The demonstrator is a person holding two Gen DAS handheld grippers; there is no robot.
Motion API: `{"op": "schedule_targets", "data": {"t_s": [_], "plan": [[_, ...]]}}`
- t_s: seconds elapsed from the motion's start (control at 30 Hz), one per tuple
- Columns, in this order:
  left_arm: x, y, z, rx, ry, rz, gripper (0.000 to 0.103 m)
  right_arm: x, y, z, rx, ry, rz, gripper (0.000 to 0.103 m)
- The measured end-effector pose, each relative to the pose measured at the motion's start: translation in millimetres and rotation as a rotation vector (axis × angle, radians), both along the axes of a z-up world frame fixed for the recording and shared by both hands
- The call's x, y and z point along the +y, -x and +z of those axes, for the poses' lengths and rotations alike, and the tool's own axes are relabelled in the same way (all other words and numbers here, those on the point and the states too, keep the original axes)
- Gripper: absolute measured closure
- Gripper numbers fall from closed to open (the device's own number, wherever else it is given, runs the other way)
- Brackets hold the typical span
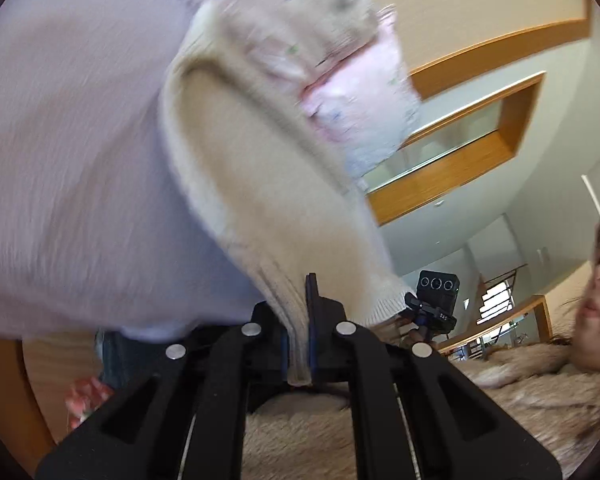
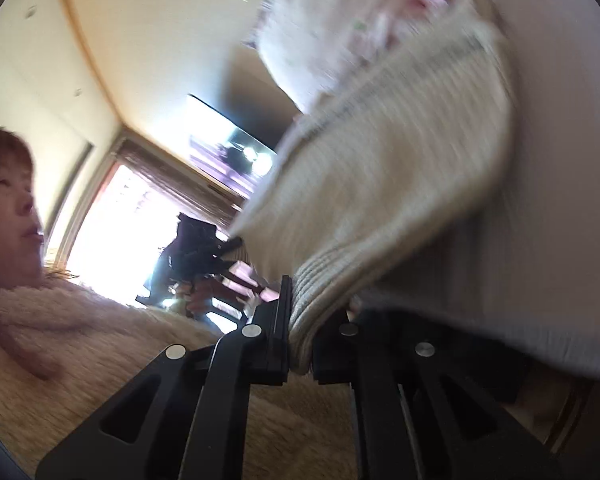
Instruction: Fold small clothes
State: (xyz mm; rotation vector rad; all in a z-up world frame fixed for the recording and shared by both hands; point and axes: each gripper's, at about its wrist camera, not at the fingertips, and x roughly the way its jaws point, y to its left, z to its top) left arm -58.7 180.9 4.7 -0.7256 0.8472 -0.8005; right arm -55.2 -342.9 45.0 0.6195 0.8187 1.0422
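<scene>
Right now your left hand-held gripper [image 1: 299, 336] is clenched on the ribbed edge of the cream knit garment [image 1: 260, 184], and your right hand-held gripper [image 2: 300, 336] pinches another ribbed edge; the garment hangs lifted between them, blurred, above both.

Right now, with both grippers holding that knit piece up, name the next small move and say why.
Probably lower both together to lay it flat. The left gripper and right gripper each pinch a ribbed edge of the cream knit garment, raised and motion-blurred, with other pale cloth behind it.
</scene>
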Motion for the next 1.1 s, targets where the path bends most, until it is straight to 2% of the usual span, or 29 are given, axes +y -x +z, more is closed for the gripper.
{"op": "schedule_targets", "data": {"t_s": [0.07, 0.13, 0.23, 0.27, 0.33, 0.4, 0.47, 0.5, 0.53, 0.57, 0.6, 0.63, 0.67, 0.7, 0.77, 0.9, 1.03, 1.1], "plan": [[1, -20, 37, -0.104, -0.016, 0.030, 0.097, 1, -26, 39, -0.125, 0.018, -0.043, 0.095], [-1, -51, 61, -0.155, -0.020, 0.077, 0.097, -1, -68, 69, -0.216, 0.043, -0.141, 0.095], [-12, -127, 88, -0.185, -0.051, 0.187, 0.097, -4, -139, 83, -0.233, 0.037, -0.277, 0.095], [-18, -154, 92, -0.174, -0.070, 0.224, 0.097, -2, -174, 80, -0.207, 0.030, -0.336, 0.095], [-28, -207, 89, -0.139, -0.124, 0.303, 0.097, -7, -222, 66, -0.147, 0.080, -0.451, 0.095], [-40, -252, 76, -0.078, -0.192, 0.363, 0.096, -2, -268, 43, -0.062, 0.192, -0.560, 0.095], [-43, -279, 57, 0.007, -0.252, 0.363, 0.094, -4, -296, 16, 0.074, 0.303, -0.625, 0.093], [-44, -286, 48, 0.060, -0.261, 0.366, 0.087, -5, -299, 8, 0.127, 0.324, -0.639, 0.085], [-41, -285, 44, 0.079, -0.234, 0.369, 0.079, -7, -296, 4, 0.149, 0.321, -0.671, 0.077], [-37, -281, 44, 0.074, -0.199, 0.364, 0.054, -11, -286, 7, 0.114, 0.300, -0.705, 0.044], [-30, -270, 49, 0.044, -0.181, 0.372, 0.031, -13, -278, 13, 0.057, 0.282, -0.734, 0.007], [-25, -263, 54, 0.022, -0.185, 0.391, 0.025, -16, -265, 22, -0.019, 0.256, -0.763, 0.001], [-19, -254, 59, -0.004, -0.191, 0.405, 0.020, -20, -250, 28, -0.111, 0.204, -0.775, 0.001], [-11, -245, 66, -0.019, -0.206, 0.410, 0.020, -22, -242, 32, -0.153, 0.168, -0.765, 0.001], [-2, -235, 68, 0.009, -0.245, 0.403, 0.022, -28, -229, 30, -0.199, 0.092, -0.739, 0.001], [4, -234, 35, 0.117, -0.307, 0.347, 0.038, -37, -237, 19, -0.137, 0.043, -0.686, 0.001], [3, -239, 8, 0.186, -0.327, 0.337, 0.041, -38, -239, 18, -0.109, 0.021, -0.678, 0.001], [-1, -243, 8, 0.165, -0.316, 0.351, 0.041, -42, -240, 16, -0.091, -0.012, -0.669, 0.001]]}}
